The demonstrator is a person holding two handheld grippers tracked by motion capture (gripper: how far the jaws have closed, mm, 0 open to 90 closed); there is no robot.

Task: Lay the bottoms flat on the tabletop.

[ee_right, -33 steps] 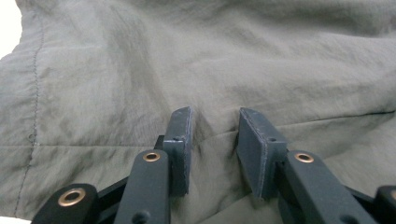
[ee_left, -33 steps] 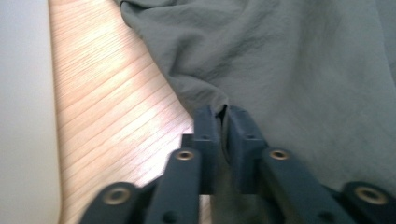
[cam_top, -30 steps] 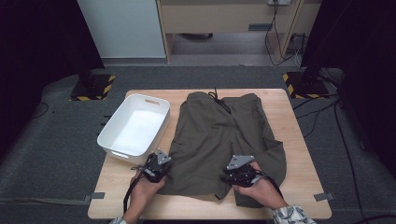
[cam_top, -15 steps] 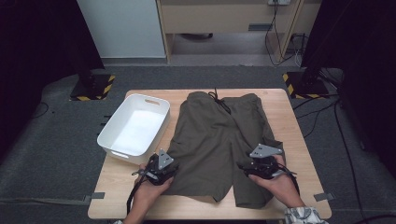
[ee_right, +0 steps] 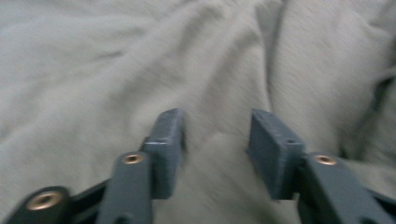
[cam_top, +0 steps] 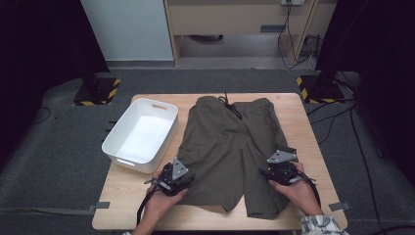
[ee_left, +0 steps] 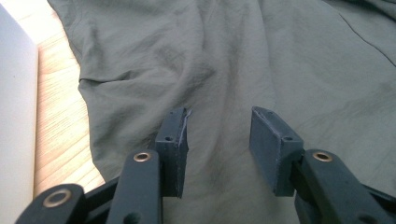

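Olive-green shorts point(cam_top: 230, 147) lie spread flat on the wooden table point(cam_top: 303, 127), with the waistband and drawstring at the far side. My left gripper point(cam_top: 188, 175) rests at the near hem of the left leg. Its jaws have just been opening and stand apart over smooth fabric point(ee_left: 233, 56), the pads not pressing, left gripper point(ee_left: 218, 128) open. My right gripper point(cam_top: 270, 170) sits on the right leg near its outer edge. Its jaws have just been closing, but a gap remains; a soft ridge of cloth point(ee_right: 116, 70) lies between them, right gripper point(ee_right: 215, 135) open.
A white plastic bin point(cam_top: 142, 132) stands on the table's left side, close to the left leg; its wall point(ee_left: 16, 116) is at the left edge of the left gripper view. Bare wood point(ee_left: 56, 121) runs between bin and shorts. Dark floor surrounds the table.
My right gripper has moved right, from the inner part of the right leg to its outer side, and that leg now lies flatter. The left gripper has let go of the hem and opened.
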